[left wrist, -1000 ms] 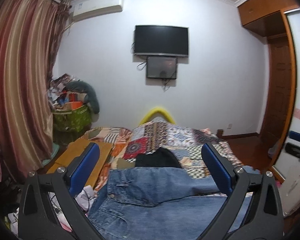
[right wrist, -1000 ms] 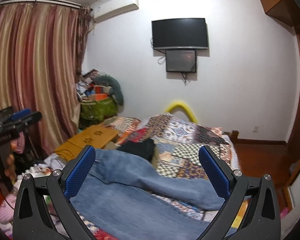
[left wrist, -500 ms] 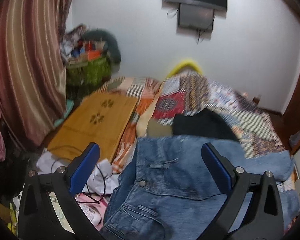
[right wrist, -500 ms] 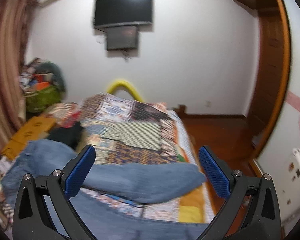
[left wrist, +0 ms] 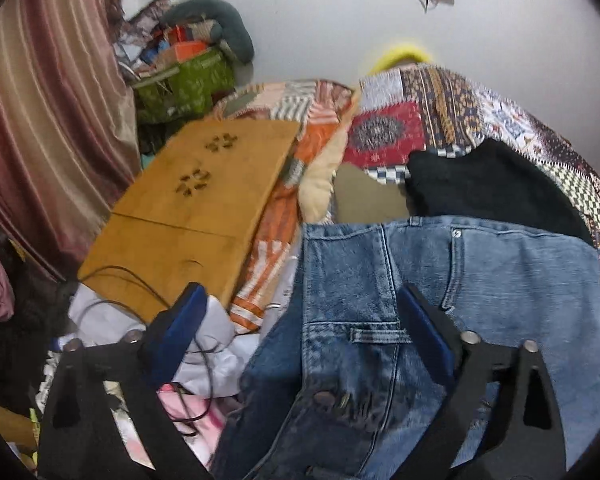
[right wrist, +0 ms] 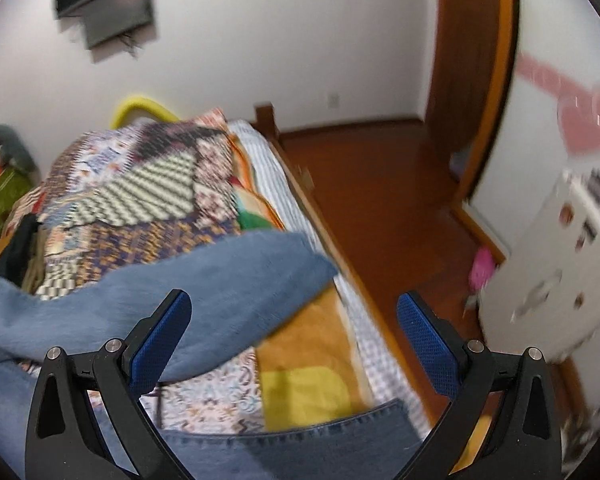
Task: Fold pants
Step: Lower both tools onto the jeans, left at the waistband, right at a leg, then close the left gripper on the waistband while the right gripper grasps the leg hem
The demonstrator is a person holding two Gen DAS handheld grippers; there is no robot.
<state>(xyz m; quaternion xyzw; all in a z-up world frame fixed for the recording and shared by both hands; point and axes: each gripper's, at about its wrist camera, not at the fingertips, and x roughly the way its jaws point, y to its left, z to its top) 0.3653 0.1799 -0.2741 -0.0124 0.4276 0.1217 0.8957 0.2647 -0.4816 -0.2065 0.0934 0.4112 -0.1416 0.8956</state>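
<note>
Blue jeans point(left wrist: 380, 280) lie spread across a patchwork quilt point(left wrist: 384, 132) on the bed, waistband to the left, legs to the right. My left gripper point(left wrist: 302, 332) points down over the waistband corner. Its jaws are closing, with the denim and a belt loop between the blue pads point(left wrist: 424, 332), and neither pad presses on the cloth. My right gripper point(right wrist: 294, 340) hangs open above the leg ends. The far leg point(right wrist: 180, 280) ends between its fingers, and the near leg's hem point(right wrist: 300, 432) lies just below them.
A wooden lap board point(left wrist: 196, 208) lies left of the jeans, with cables and loose cloth point(left wrist: 204, 344) in front of it. A black garment point(left wrist: 492, 184) sits behind the waistband. The bed's wooden edge point(right wrist: 320, 216) borders the floor; a white cabinet point(right wrist: 560, 272) stands beyond.
Both grippers have dropped and tipped down toward the jeans. The left came in over the waistband and its jaws narrowed a little. The right swung right to the leg ends by the bed's edge.
</note>
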